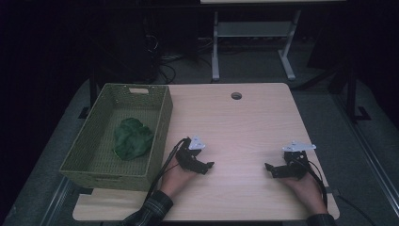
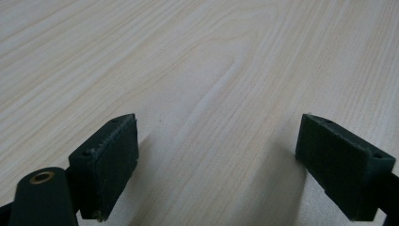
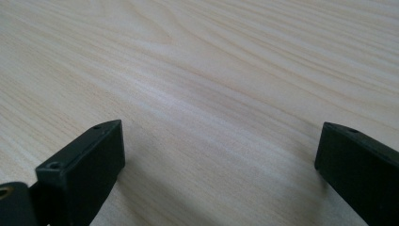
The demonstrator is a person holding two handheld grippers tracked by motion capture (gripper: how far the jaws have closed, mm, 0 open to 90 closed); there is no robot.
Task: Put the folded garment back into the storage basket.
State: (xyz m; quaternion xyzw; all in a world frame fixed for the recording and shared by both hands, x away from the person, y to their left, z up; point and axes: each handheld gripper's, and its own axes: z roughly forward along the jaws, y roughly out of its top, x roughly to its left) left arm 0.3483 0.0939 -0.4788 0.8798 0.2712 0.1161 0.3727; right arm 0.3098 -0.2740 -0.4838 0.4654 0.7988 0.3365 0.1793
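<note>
Pale wood grain runs across the table (image 1: 244, 117), where both claws rest low near the person's edge, well apart from each other. On the left, the left claw (image 1: 210, 165) is spread wide and holds nothing; the right claw (image 1: 268, 168) is likewise released and empty. Nearest the left claw, a green cloth (image 1: 132, 138) lies crumpled inside the woven basket (image 1: 162, 123) at the table's left side.

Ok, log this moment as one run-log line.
left gripper: open, empty, over table | right gripper: open, empty, over table | green cloth: crumpled in basket
</note>
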